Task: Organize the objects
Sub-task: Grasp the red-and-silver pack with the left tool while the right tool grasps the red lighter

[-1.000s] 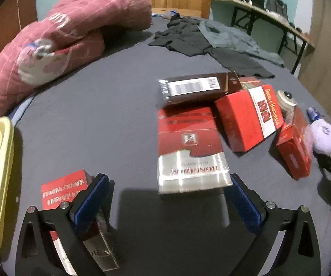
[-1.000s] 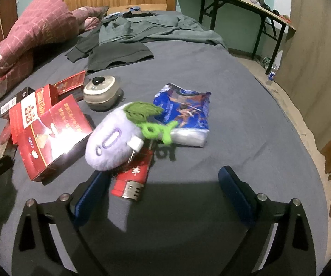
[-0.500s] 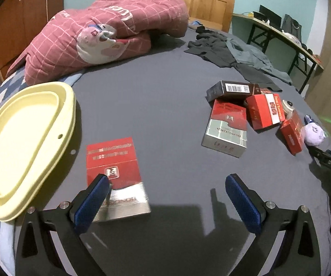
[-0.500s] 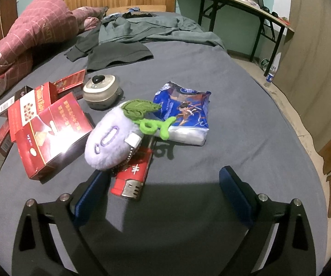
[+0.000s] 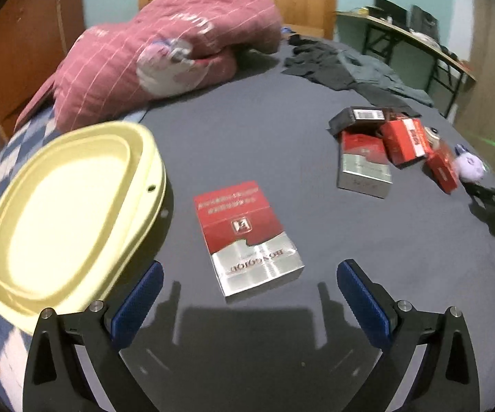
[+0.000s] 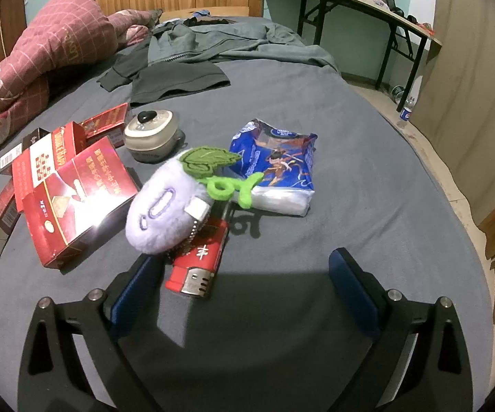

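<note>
A red and silver cigarette pack [image 5: 247, 237] lies flat on the grey bed, just ahead of my open left gripper [image 5: 249, 292]; nothing sits between its fingers. A pale yellow tray [image 5: 144, 158] rests to the pack's left. Farther right is a heap of red packs [image 5: 405, 140] and another red and silver pack [image 5: 364, 168]. My right gripper [image 6: 244, 285] is open and empty, low over the sheet. Ahead of it lie a red lighter [image 6: 201, 261], a purple plush toy [image 6: 165, 213], a blue tissue pack [image 6: 278, 168], a small round pot [image 6: 151, 132] and a red box [image 6: 79, 199].
A pink quilt [image 5: 165, 55] is piled at the head of the bed, and dark clothes [image 6: 213, 51] are spread across the far side. A desk [image 6: 367, 3] stands beyond the bed. The bed edge drops to the floor on the right [image 6: 429, 158].
The left gripper has pulled back and swung left, away from the heap, so the single red and silver pack and the yellow tray now lie before it. The right gripper has barely moved.
</note>
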